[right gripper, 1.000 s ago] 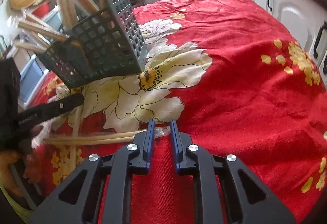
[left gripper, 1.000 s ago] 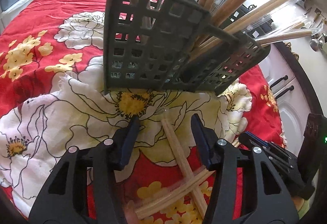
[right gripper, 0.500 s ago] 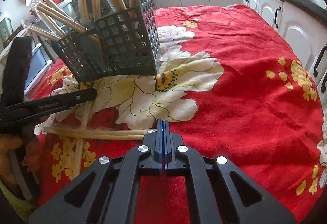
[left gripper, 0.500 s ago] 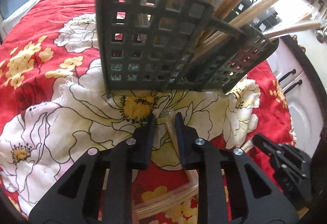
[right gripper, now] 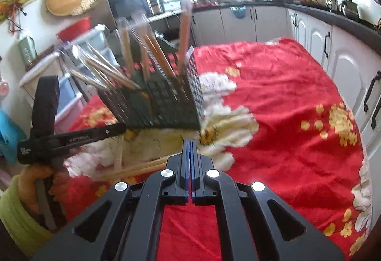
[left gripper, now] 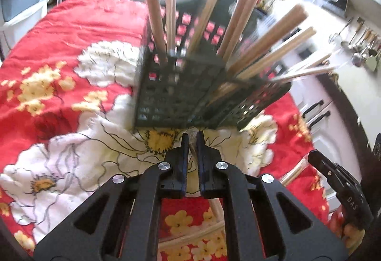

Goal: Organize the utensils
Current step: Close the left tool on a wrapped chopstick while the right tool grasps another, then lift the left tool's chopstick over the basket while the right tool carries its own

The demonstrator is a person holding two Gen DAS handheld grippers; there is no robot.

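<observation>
left tongs (left gripper: 192, 139) pinching a wrapped chopstick pair (left gripper: 193, 150), right tongs (right gripper: 189, 145) pinching another pair's wrapper (right gripper: 142, 167), to drop into basket (left gripper: 176, 94).

basket (left gripper: 181, 94) on tablecloth (left gripper: 78, 22), mid-table | wrapped chopsticks (left gripper: 269, 39) in basket, leaning right | loose chopsticks (right gripper: 138, 167) on cloth, near of basket | cabinets (right gripper: 345, 65) right

Both grippers, angled downward.
Left gripper (left gripper: 192, 139) clamped narrowly; right gripper (right gripper: 189, 145) pressed together; sleeved hand (right gripper: 39, 180) grips the left handle.
</observation>
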